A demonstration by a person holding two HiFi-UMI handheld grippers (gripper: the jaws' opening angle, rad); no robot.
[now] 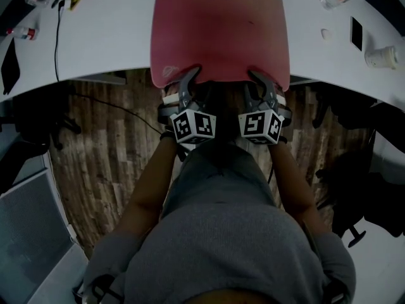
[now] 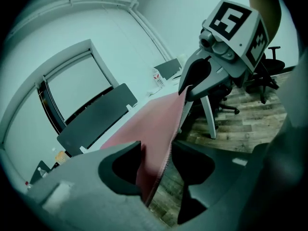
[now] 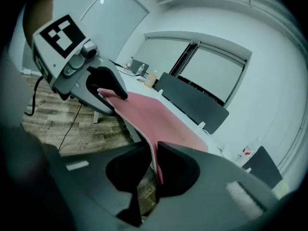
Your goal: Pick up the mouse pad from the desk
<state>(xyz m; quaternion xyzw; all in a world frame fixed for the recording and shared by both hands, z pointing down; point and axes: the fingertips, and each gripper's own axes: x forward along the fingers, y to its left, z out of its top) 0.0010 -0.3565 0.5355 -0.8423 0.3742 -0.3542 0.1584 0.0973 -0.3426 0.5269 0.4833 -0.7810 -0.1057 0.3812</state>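
Observation:
A red mouse pad (image 1: 218, 30) lies on the white desk (image 1: 95, 43), its near edge reaching past the desk's front rim. My left gripper (image 1: 192, 76) is shut on the left part of that near edge, and my right gripper (image 1: 256, 76) is shut on the right part. In the left gripper view the pad (image 2: 144, 129) runs edge-on between my jaws (image 2: 158, 146), with the right gripper (image 2: 192, 81) clamped further along. In the right gripper view the pad (image 3: 159, 114) is pinched between my jaws (image 3: 153, 148), and the left gripper (image 3: 103, 88) bites the far corner. The held edge sits slightly above the desk.
A phone (image 1: 356, 33), a cup (image 1: 383, 57) and small bottles lie at the desk's right end. A black cable (image 1: 58, 37) crosses its left end. Dark partition screens (image 2: 96, 114) stand along the far side. Office chairs (image 2: 269, 66) stand on the wooden floor.

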